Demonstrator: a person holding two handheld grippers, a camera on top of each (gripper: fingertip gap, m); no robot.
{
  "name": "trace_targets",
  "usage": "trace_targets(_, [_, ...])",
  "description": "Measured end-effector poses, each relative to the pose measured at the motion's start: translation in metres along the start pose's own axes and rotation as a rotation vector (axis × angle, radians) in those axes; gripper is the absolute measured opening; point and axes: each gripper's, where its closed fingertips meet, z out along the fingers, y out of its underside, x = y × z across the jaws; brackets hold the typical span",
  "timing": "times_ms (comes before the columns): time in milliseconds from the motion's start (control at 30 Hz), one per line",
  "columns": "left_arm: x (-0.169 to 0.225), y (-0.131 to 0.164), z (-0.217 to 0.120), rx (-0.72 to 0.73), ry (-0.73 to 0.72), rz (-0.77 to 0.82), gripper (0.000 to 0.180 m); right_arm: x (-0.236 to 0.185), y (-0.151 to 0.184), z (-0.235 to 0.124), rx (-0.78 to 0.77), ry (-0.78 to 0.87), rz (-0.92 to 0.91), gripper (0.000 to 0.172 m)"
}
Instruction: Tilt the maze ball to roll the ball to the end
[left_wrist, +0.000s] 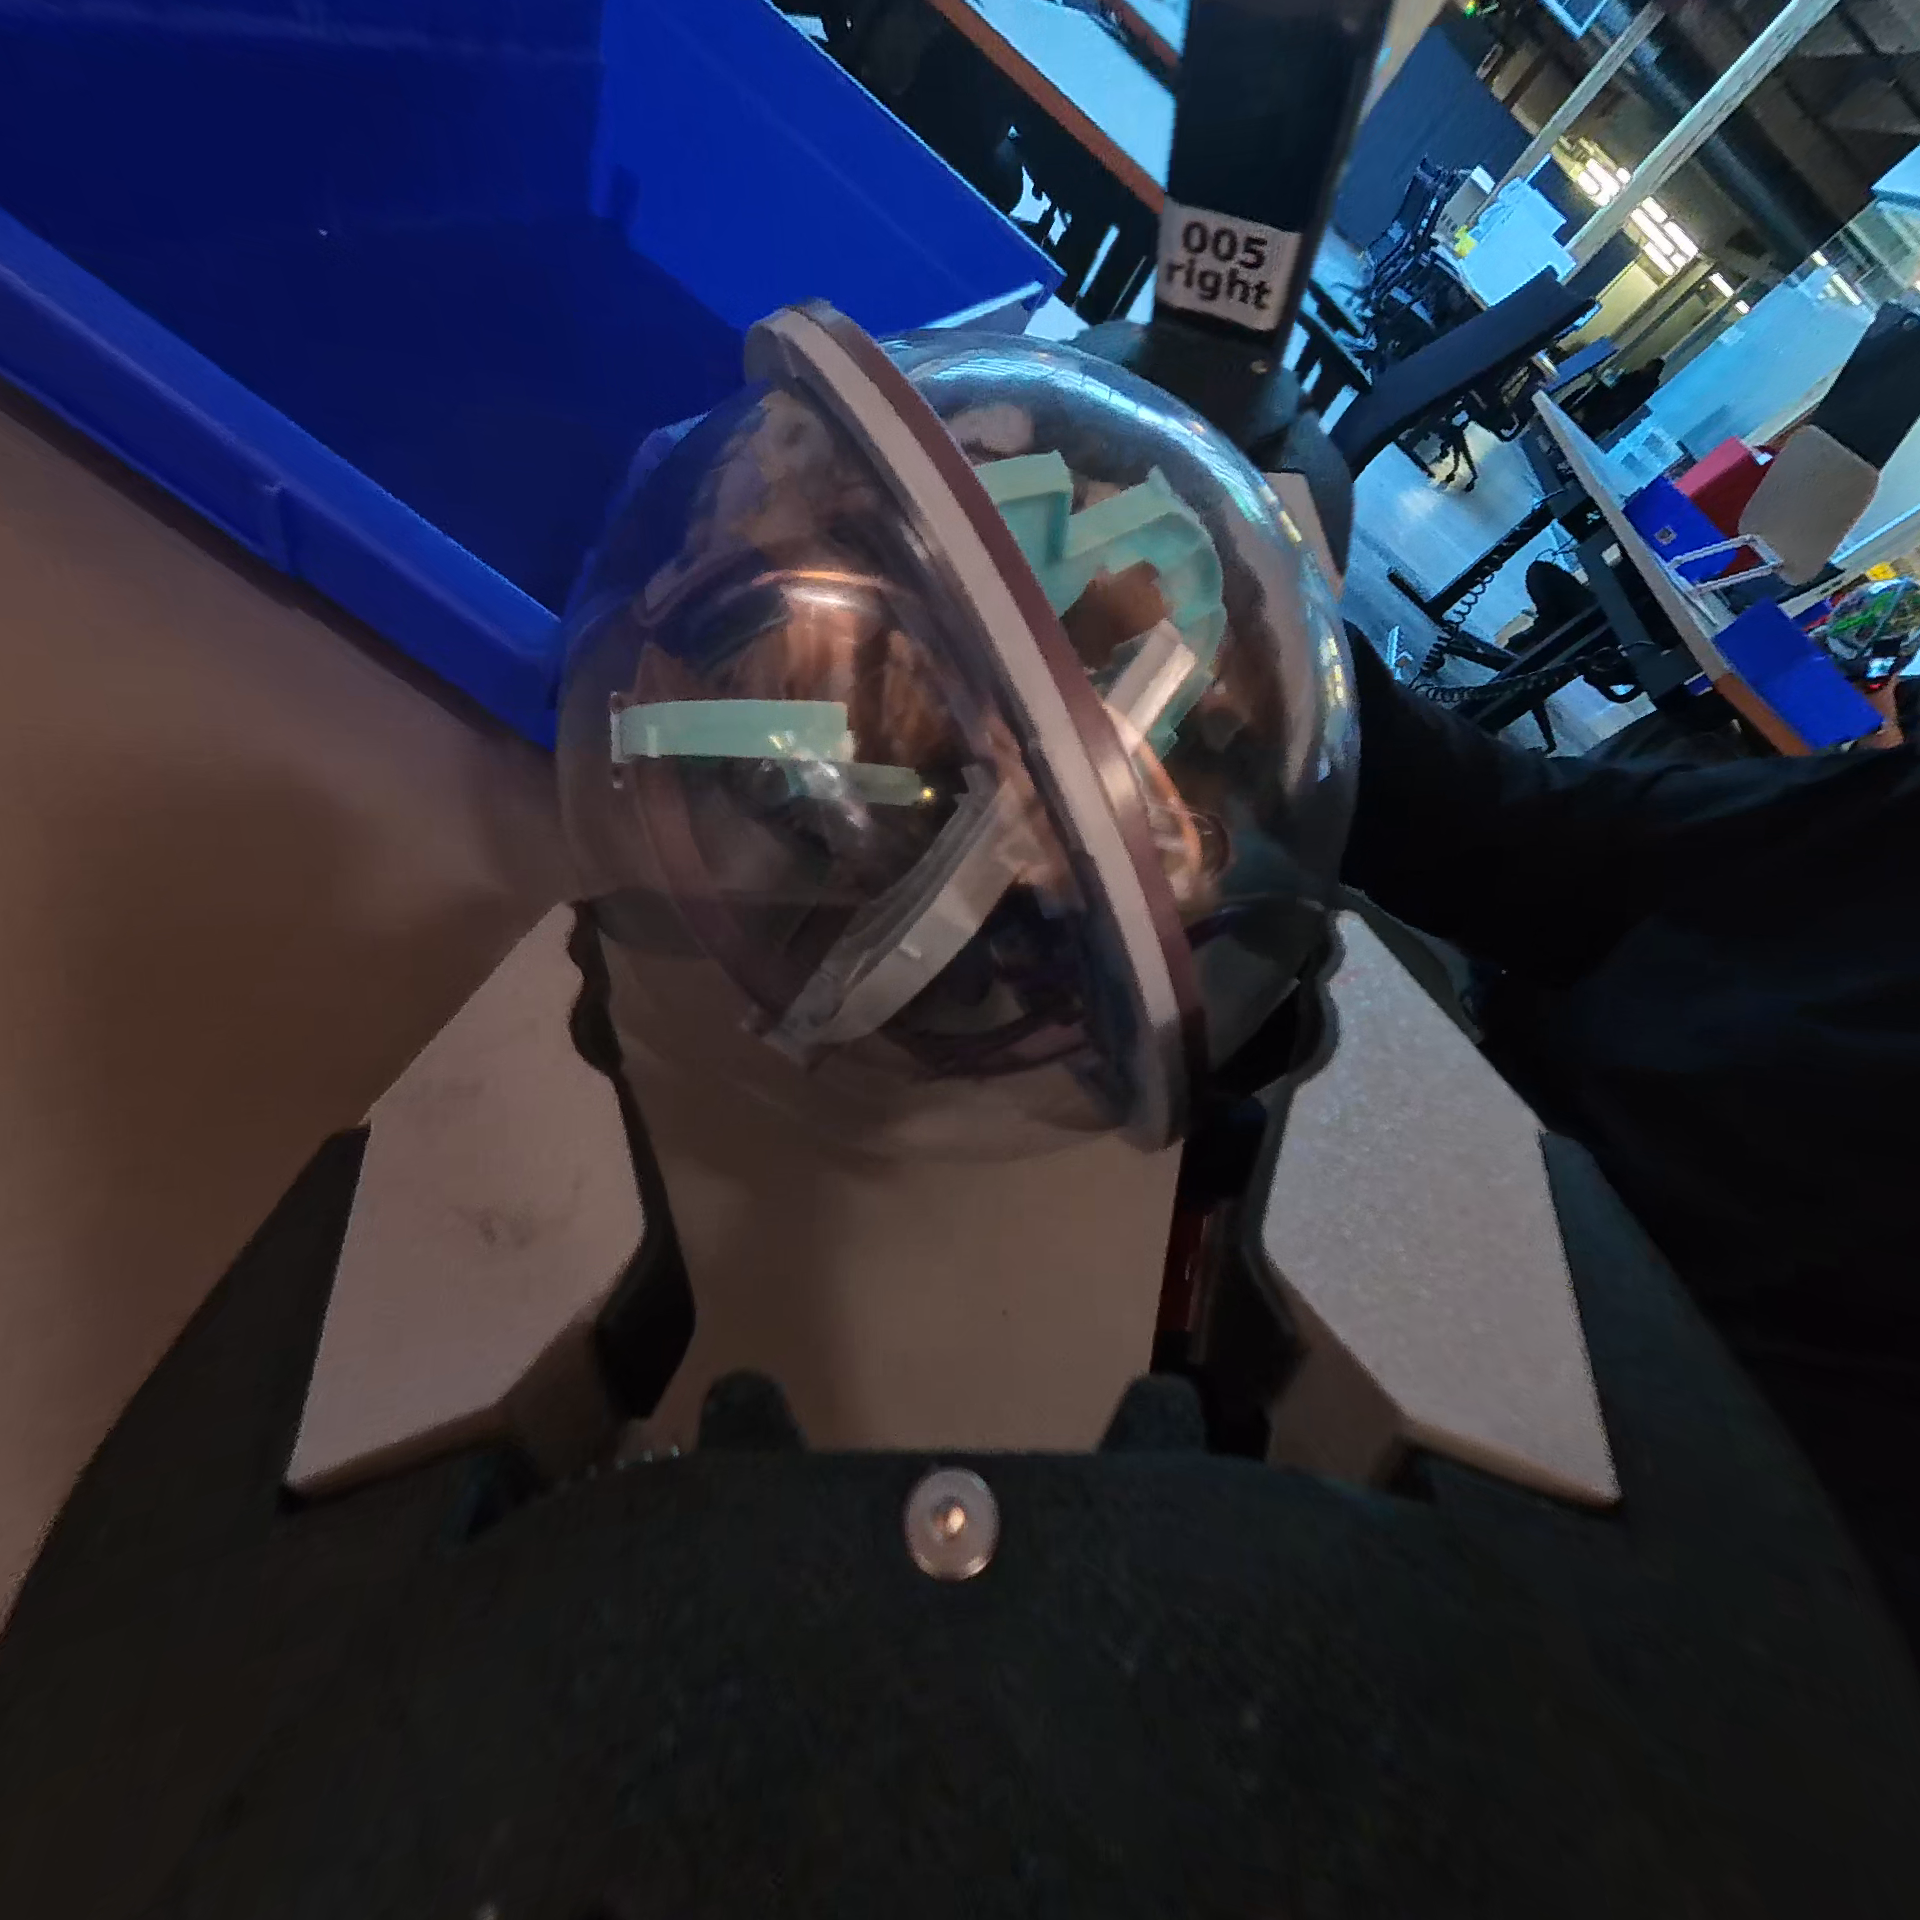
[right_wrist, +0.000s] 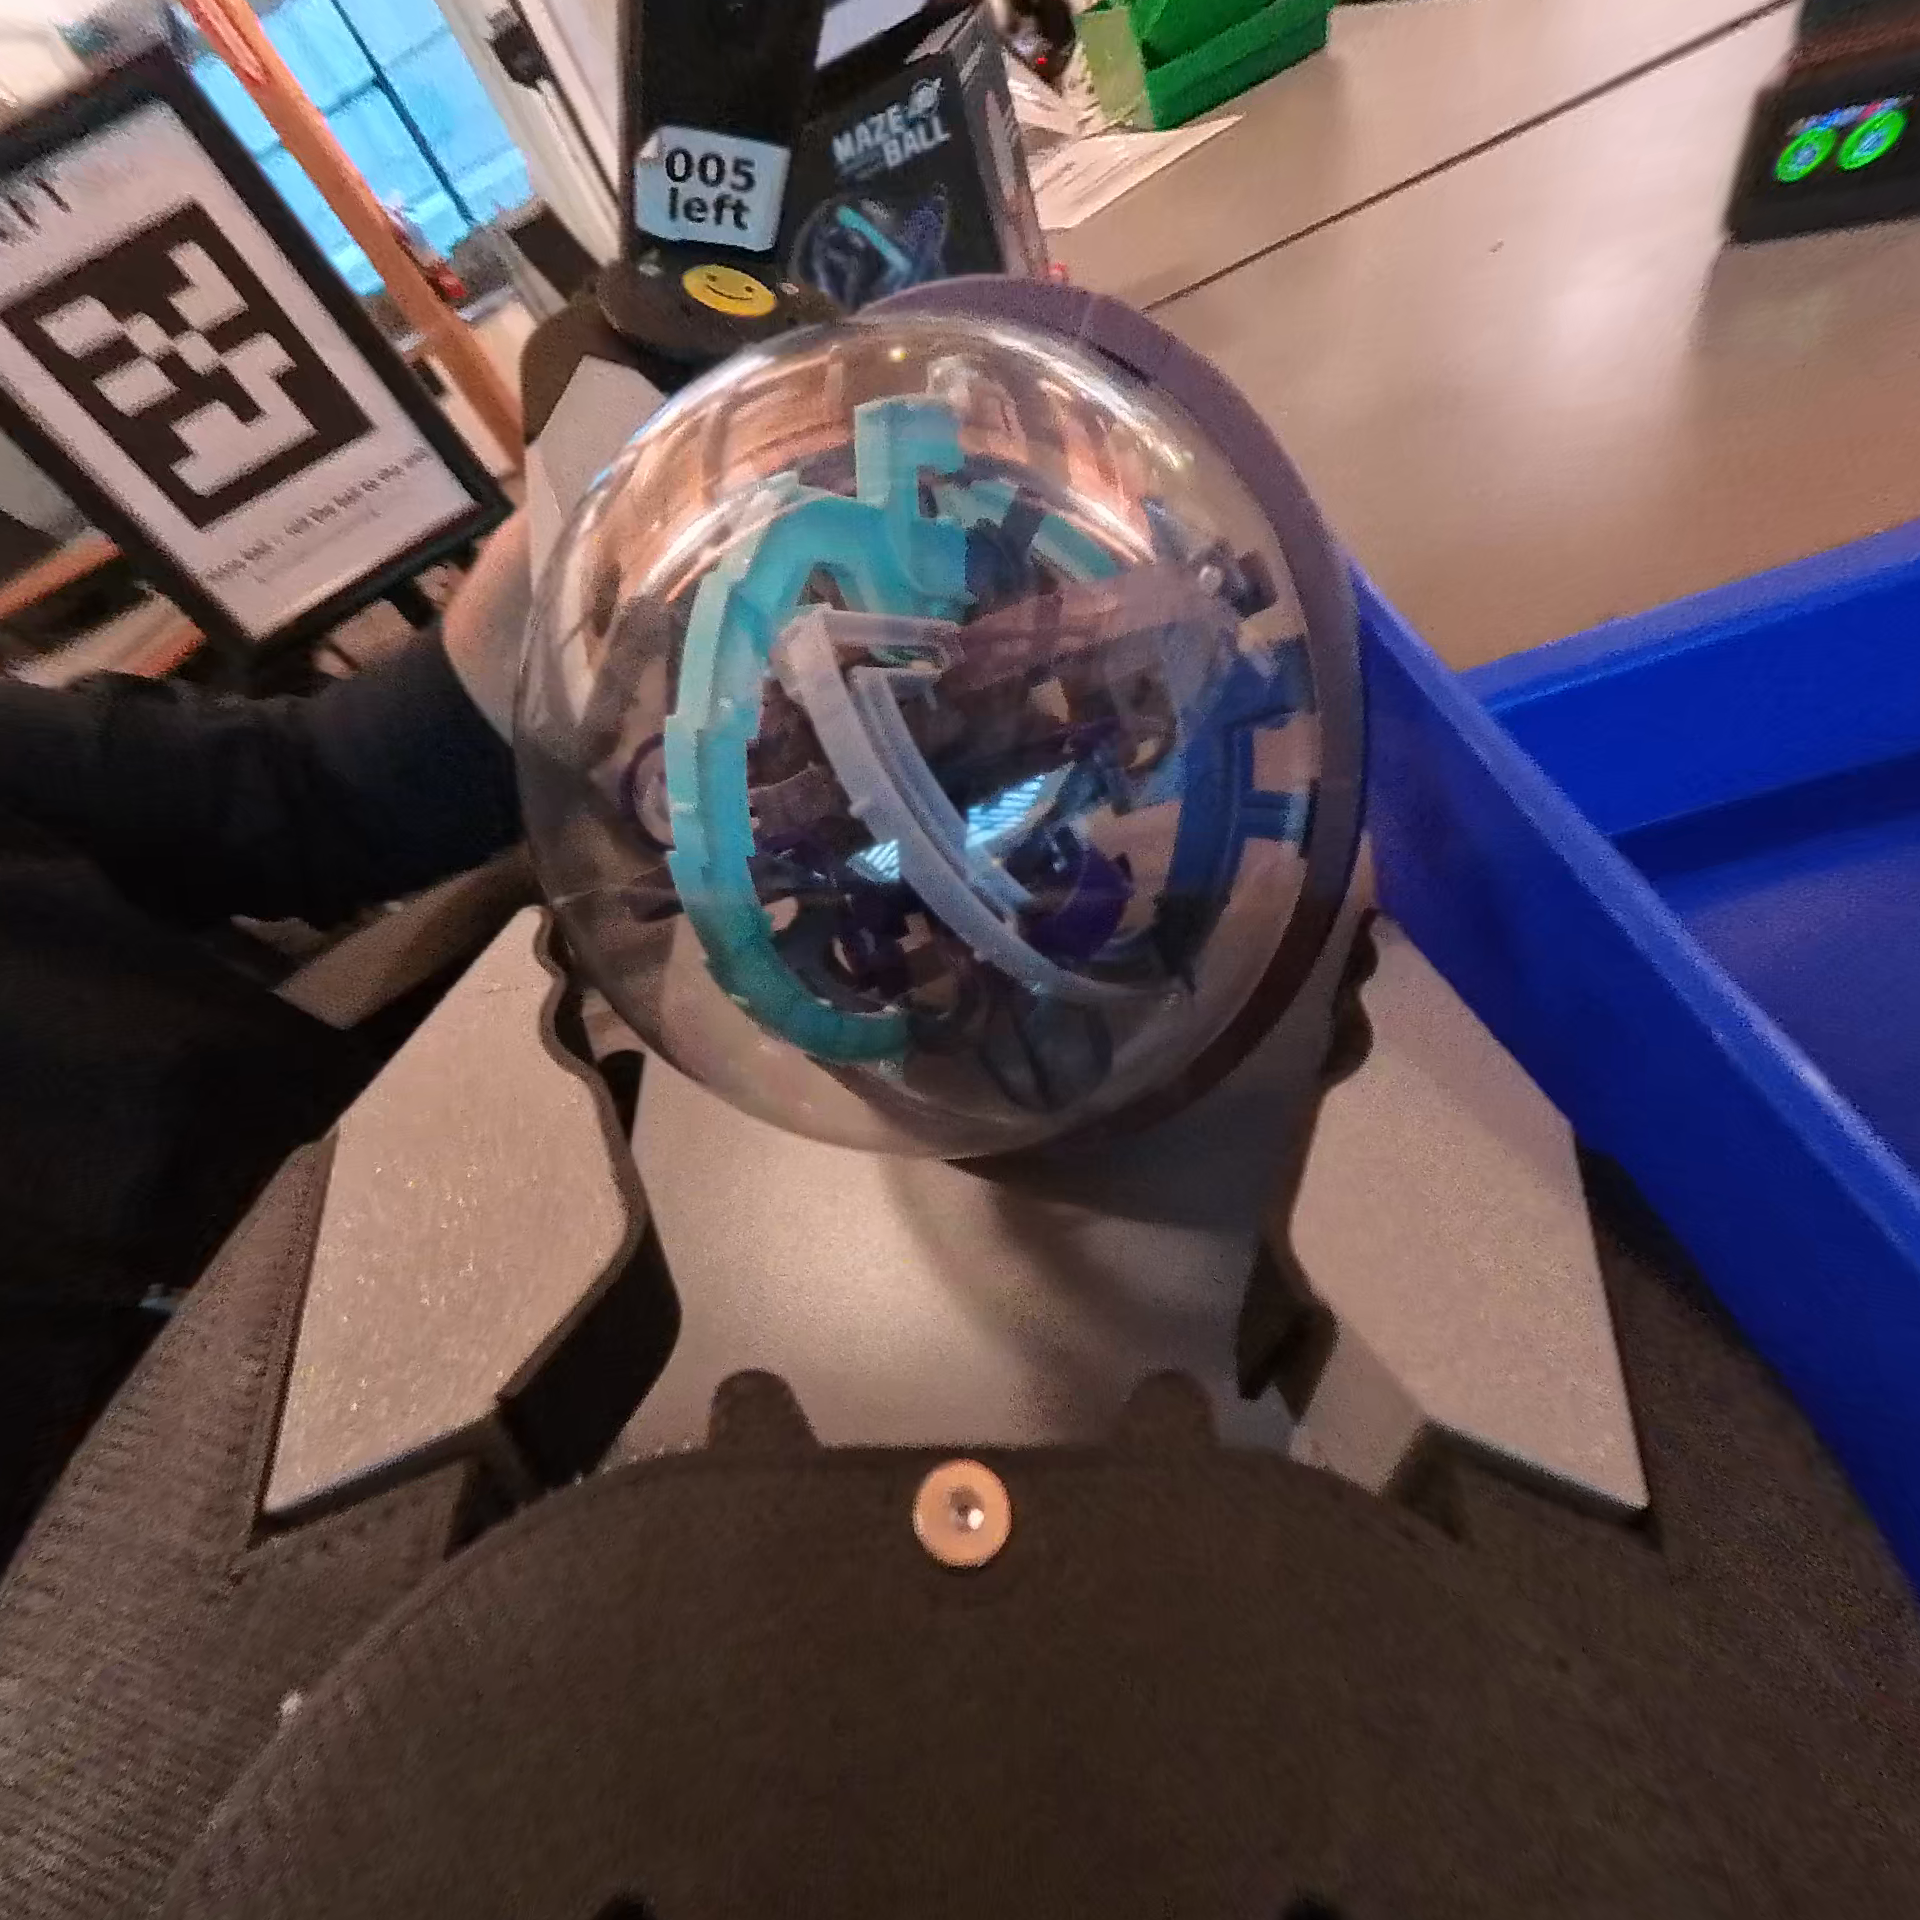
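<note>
Both grippers, left gripper (left_wrist: 956, 966) and right gripper (right_wrist: 956, 966), clamp the clear maze ball (right_wrist: 935, 727) from opposite sides. Blue bin (right_wrist: 1662, 831) just beside the ball.

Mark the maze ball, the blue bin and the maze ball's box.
maze ball (right_wrist: 935, 727), right wrist view, on the clear front dome.
blue bin (right_wrist: 1662, 935), right wrist view, on its near side wall.
box (right_wrist: 904, 197), right wrist view, on its dark printed front, behind the ball.

Dim indoor light, glare on the clear sphere (right_wrist: 935, 717), motion blur, fisheye-warped edges
</note>
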Motion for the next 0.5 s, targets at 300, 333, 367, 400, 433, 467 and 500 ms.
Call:
trace_targets(300, [0.0, -0.002, 0.0, -0.004, 0.009, -0.011, 0.128, -0.009, -0.011, 0.008, -0.058, 0.207, -0.306, 0.141])
trace_targets(333, [0.0, -0.002, 0.0, -0.006, 0.008, -0.008, 0.128, -0.009, -0.011, 0.009, -0.058, 0.21, -0.313, 0.141])
trace_targets(367, [0.0, -0.002, 0.0, -0.008, 0.009, -0.001, 0.128, -0.009, -0.012, 0.01, -0.055, 0.209, -0.313, 0.141])
trace_targets(400, [0.001, -0.001, -0.001, -0.011, 0.019, 0.016, 0.129, -0.009, -0.011, 0.009, -0.052, 0.205, -0.31, 0.141])
trace_targets(433, [0.002, 0.0, -0.002, -0.016, 0.03, 0.044, 0.13, -0.009, -0.01, 0.009, -0.05, 0.2, -0.304, 0.141])
trace_targets(467, [0.003, 0.003, -0.003, -0.021, 0.038, 0.08, 0.13, -0.009, -0.009, 0.008, -0.049, 0.194, -0.297, 0.141])
trace_targets(500, [0.004, 0.005, -0.004, -0.027, 0.053, 0.122, 0.131, -0.009, -0.009, 0.008, -0.047, 0.188, -0.289, 0.141])
